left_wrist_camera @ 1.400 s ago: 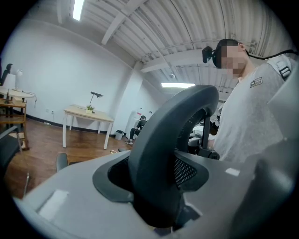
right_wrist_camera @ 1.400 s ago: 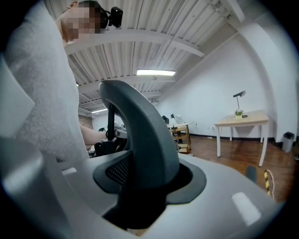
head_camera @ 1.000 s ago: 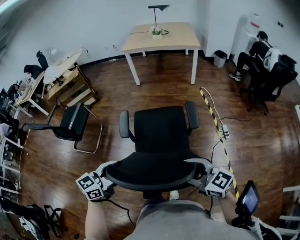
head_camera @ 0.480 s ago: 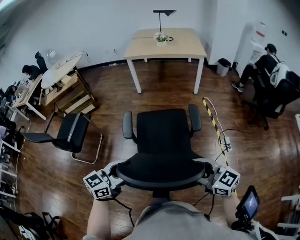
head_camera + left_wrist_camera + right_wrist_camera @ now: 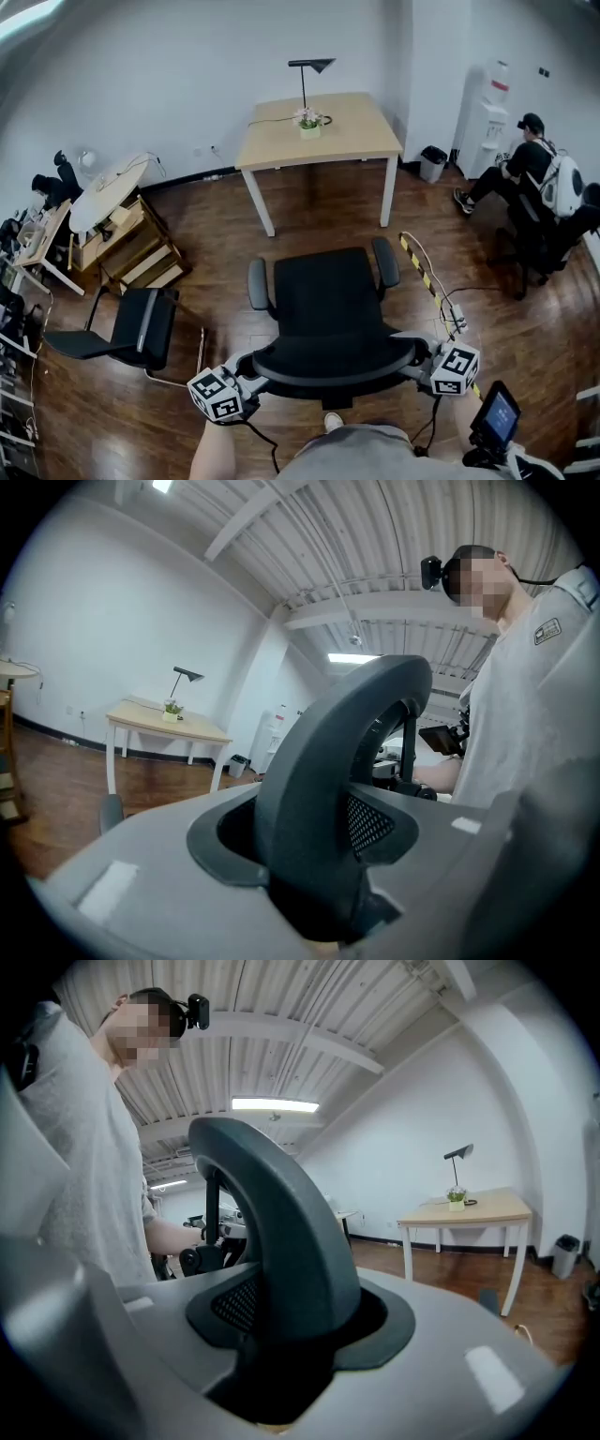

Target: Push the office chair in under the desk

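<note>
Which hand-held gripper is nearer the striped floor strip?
Right. The right hand-held gripper clamps the chair back beside the striped floor strip; the left hand-held gripper clamps its opposite end.

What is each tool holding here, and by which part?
The office chair, by its backrest's curved rim: left tool on the left end, right tool on the right end.

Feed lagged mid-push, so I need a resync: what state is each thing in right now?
office chair: upright, facing the desk, on open floor short of it, not yet under.
desk: by the far wall, lamp upright on top.
left hand-held gripper: shut on the backrest's left edge.
right hand-held gripper: shut on the backrest's right edge.
</note>
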`<act>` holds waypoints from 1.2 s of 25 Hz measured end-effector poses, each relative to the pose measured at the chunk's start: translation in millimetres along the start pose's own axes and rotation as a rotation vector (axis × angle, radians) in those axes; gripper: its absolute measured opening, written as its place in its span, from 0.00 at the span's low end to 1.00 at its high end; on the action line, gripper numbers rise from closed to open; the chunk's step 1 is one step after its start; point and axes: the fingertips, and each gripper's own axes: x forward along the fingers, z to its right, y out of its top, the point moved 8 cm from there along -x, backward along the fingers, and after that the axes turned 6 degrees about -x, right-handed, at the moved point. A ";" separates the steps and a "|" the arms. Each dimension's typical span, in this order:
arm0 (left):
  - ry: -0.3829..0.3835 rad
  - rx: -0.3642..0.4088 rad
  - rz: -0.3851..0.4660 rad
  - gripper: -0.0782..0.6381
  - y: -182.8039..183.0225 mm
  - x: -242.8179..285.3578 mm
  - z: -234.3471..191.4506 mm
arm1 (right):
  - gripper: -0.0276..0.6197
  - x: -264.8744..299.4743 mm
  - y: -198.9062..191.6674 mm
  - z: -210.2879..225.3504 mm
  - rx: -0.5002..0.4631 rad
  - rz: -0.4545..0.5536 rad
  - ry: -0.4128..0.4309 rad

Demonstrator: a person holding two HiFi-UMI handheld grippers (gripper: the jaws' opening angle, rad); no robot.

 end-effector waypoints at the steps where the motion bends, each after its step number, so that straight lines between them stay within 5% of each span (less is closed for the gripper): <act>1: -0.005 0.004 0.001 0.41 4.4 3.6 -8.9 | 0.38 4.8 1.9 7.1 -0.002 0.003 -0.006; 23: -0.036 0.019 -0.014 0.41 92.0 74.9 -175.1 | 0.37 106.2 39.4 153.8 0.014 0.012 -0.048; 30: -0.020 0.006 -0.012 0.41 129.8 122.1 -228.9 | 0.37 129.3 59.5 231.5 0.009 0.014 -0.037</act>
